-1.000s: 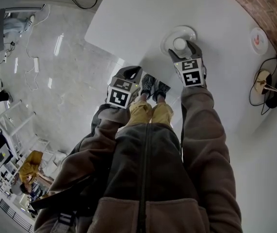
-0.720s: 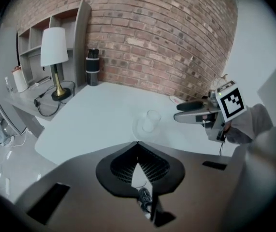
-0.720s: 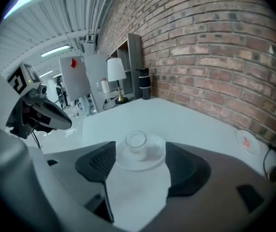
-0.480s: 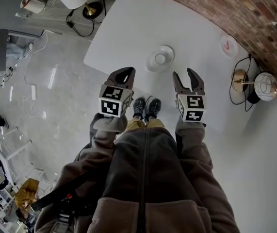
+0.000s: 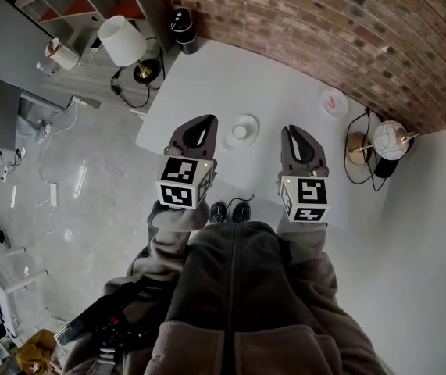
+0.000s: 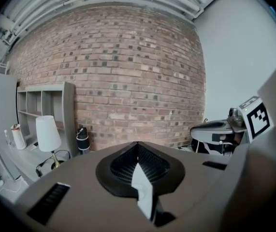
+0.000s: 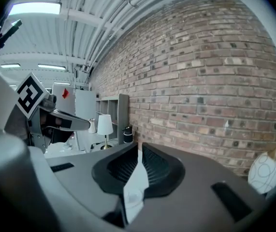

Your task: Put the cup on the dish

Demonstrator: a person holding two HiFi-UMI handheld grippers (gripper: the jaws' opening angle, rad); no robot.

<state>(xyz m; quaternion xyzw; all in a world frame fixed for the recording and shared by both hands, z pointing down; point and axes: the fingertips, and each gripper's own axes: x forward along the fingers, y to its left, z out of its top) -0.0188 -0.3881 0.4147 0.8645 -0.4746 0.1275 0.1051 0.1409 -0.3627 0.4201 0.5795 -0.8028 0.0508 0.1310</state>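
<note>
A small white cup [image 5: 240, 132] stands on the white dish [image 5: 252, 121] on the white table [image 5: 285, 84], far below both grippers. My left gripper [image 5: 201, 120] is held high to the left of the dish, shut and empty. On the other side of the dish my right gripper [image 5: 293, 130] is held just as high; its jaws have just been closing with nothing between them, and they now meet. In the left gripper view the left gripper [image 6: 138, 144] points at a brick wall. The right gripper [image 7: 138, 146] faces the same wall in its own view.
A white-shaded lamp [image 5: 121, 39] and a black bottle [image 5: 181, 20] stand at the table's far left end. A small plate [image 5: 333, 102] with a red mark and a round globe lamp [image 5: 390, 141] sit at the right. A brick wall [image 5: 324, 22] runs behind the table.
Both grippers have risen well above the table. The right gripper was open around the cup on the dish; it left the cup there and its jaws have come together.
</note>
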